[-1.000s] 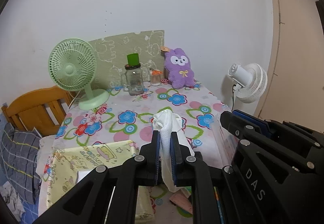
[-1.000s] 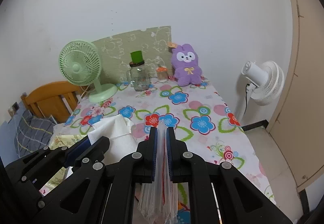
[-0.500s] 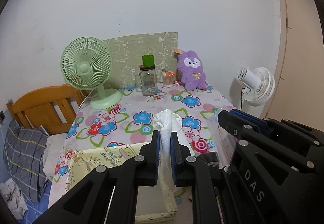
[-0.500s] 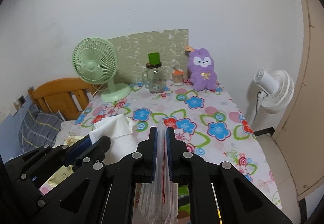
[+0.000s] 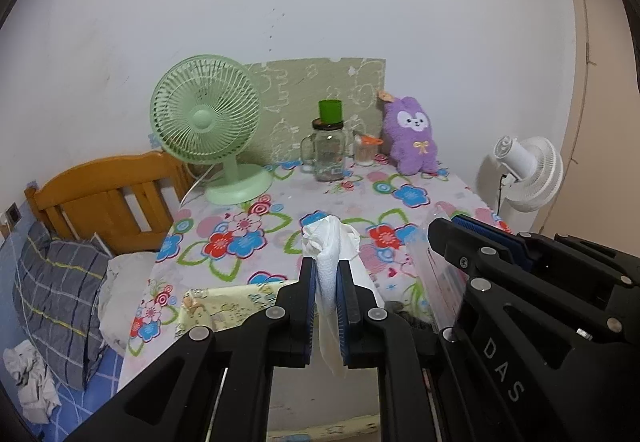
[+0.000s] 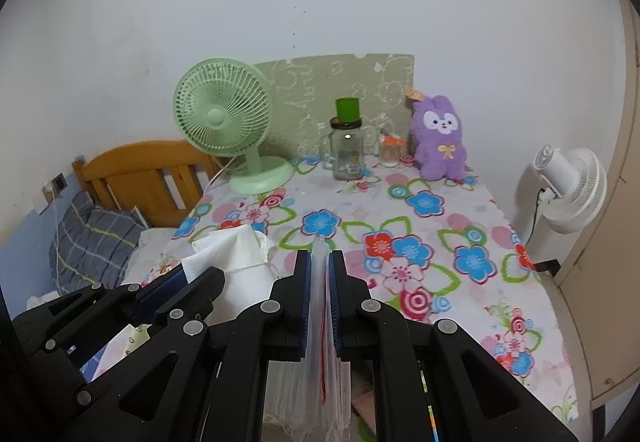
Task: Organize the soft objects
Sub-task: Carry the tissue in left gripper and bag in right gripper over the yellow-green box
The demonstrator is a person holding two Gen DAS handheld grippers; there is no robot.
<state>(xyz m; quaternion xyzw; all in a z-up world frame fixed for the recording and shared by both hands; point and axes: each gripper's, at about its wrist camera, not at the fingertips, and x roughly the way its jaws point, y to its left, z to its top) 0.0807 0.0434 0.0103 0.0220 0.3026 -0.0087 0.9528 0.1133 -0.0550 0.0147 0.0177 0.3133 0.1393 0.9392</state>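
Both grippers have drawn back from the flower-patterned table (image 6: 440, 242), the left gripper (image 5: 325, 284) clamped on a crumpled white tissue (image 5: 330, 246) and the right gripper (image 6: 319, 282) on a clear plastic bag (image 6: 320, 382), so bagging looks next.

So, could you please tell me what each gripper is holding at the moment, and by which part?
The left gripper pinches a white tissue near its bunched top; the right gripper clamps the upper edge of a clear plastic bag.
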